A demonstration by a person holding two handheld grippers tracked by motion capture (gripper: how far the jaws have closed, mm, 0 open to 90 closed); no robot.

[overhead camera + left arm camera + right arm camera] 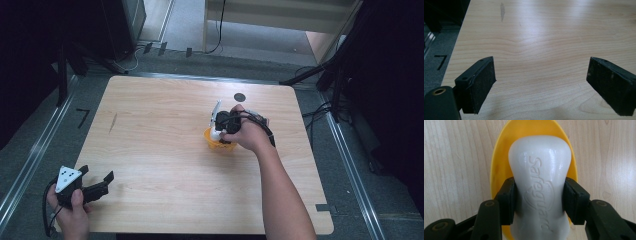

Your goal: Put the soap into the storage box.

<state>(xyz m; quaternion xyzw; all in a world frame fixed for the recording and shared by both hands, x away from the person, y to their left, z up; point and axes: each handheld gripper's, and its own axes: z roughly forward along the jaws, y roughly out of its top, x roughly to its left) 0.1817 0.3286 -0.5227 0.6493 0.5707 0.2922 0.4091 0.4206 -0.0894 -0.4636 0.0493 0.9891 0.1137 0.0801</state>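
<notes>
Your right tool (537, 200) is clamped on the white soap bar (540, 177), held directly over the yellow dish (499, 162) mid-worktop (165, 150). Your left tool (540, 82), jaws apart, rests well away from the dish at the worktop's near-left corner.

A soap bar (539, 192) is held over a dish (501, 167) near the middle of the bench (165, 130), clamped between the jaws of the right gripper (539, 200). The left gripper (95, 185) is held at the bench's near left corner, well apart from the dish.
</notes>
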